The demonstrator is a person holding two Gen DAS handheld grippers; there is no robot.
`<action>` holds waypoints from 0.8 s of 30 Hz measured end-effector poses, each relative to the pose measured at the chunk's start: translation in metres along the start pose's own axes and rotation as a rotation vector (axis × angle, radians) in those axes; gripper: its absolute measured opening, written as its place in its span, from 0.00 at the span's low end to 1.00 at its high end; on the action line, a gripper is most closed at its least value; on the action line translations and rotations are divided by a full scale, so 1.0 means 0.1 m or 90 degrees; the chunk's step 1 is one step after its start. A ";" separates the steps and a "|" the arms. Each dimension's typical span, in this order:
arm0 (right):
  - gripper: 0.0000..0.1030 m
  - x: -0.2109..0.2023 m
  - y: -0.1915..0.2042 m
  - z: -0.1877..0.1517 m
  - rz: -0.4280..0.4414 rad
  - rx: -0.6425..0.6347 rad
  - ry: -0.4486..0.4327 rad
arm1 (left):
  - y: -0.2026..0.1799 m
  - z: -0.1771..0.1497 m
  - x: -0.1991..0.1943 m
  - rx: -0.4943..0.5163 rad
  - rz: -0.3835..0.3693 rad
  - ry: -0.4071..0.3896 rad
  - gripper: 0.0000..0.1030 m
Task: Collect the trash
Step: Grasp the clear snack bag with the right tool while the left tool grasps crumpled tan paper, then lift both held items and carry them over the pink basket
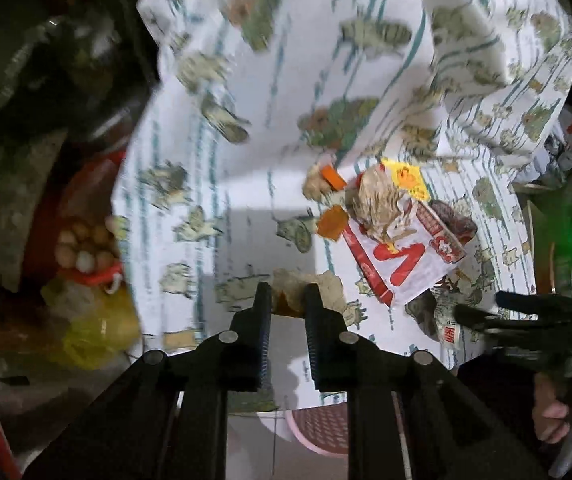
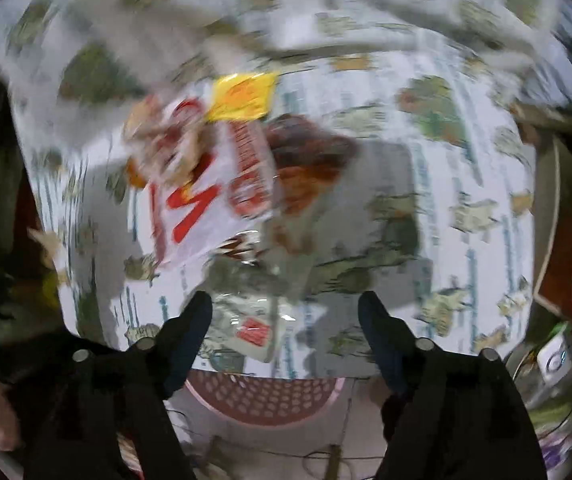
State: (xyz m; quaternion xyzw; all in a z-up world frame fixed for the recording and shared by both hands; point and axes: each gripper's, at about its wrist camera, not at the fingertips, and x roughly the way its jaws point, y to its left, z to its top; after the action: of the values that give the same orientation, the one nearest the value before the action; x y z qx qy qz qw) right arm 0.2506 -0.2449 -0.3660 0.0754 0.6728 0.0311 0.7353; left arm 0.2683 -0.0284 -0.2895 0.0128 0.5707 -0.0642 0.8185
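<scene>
Printed tablecloth | L hand-held gripper clamped on crumpled wrapper | R hand-held gripper apart

Right wrist view motion-blurred: wrappers unreadable. Pink basket partly hidden beneath the table edge.

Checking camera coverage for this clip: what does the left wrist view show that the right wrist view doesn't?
Left wrist only: the left gripper shut on a brown scrap, and eggs beside the table.
Right wrist only: the right gripper open over a small clear packet.
Both: the red-and-white wrapper, yellow packet, patterned tablecloth and pink basket.
</scene>
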 end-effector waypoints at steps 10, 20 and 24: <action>0.75 0.49 0.06 0.03 -0.101 0.075 0.045 | 0.42 -0.04 -0.15 -0.059 0.029 -0.030 0.15; 0.55 0.18 -0.06 -0.20 0.013 0.059 0.042 | 0.52 -0.09 -0.41 -0.097 -0.002 -0.062 0.15; 0.55 -0.23 -0.04 -0.34 0.061 0.016 -0.022 | 0.51 -0.16 -0.61 -0.097 -0.004 -0.091 0.15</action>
State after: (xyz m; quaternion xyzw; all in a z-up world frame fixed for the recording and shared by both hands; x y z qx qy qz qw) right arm 0.2142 -0.2495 -0.3472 0.1172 0.6559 0.0565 0.7435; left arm 0.2387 0.0287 -0.2411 -0.0560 0.5142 -0.0234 0.8555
